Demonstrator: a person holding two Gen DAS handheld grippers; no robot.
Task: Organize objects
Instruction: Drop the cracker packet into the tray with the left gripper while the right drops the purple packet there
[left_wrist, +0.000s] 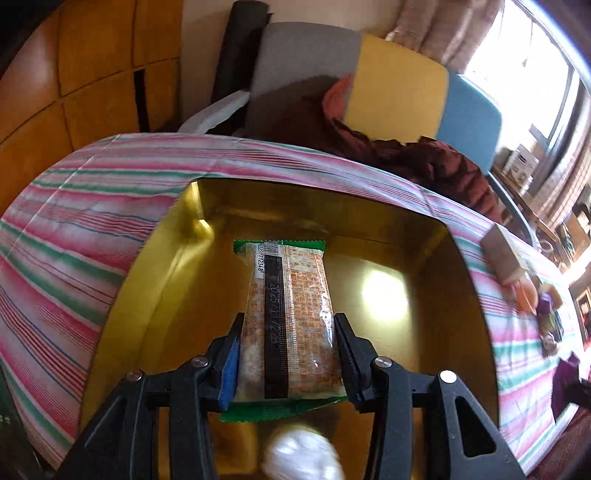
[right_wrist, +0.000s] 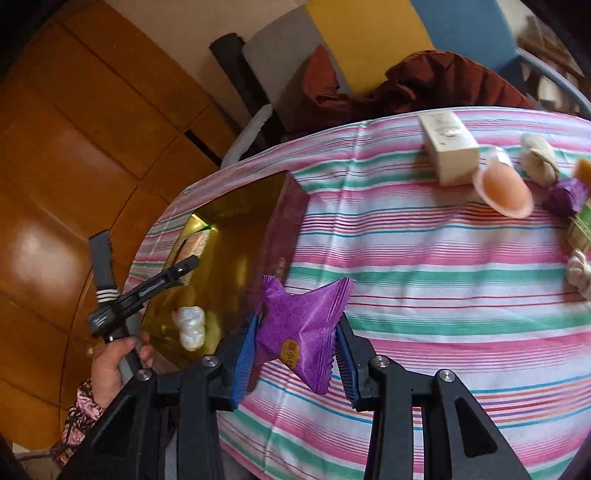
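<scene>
My left gripper (left_wrist: 290, 325) is shut on a clear snack packet with green ends and orange print (left_wrist: 291, 314), held inside a gold-lined box (left_wrist: 155, 280). A white wrapped sweet (left_wrist: 301, 456) lies in the box below the packet. My right gripper (right_wrist: 295, 332) is shut on a purple wrapped sweet (right_wrist: 303, 325), held above the striped tablecloth just right of the box (right_wrist: 291, 206). The left gripper (right_wrist: 184, 264) and its packet (right_wrist: 195, 242) show in the right wrist view, reaching into the box.
On the striped tablecloth (right_wrist: 424, 258) at the far right lie a cream carton (right_wrist: 452, 151), a peach jelly cup (right_wrist: 504, 186), a beige pouch (right_wrist: 541, 158), a purple sweet (right_wrist: 563, 195) and a green packet (right_wrist: 581, 225). A sofa with dark red cloth (right_wrist: 424, 85) stands behind.
</scene>
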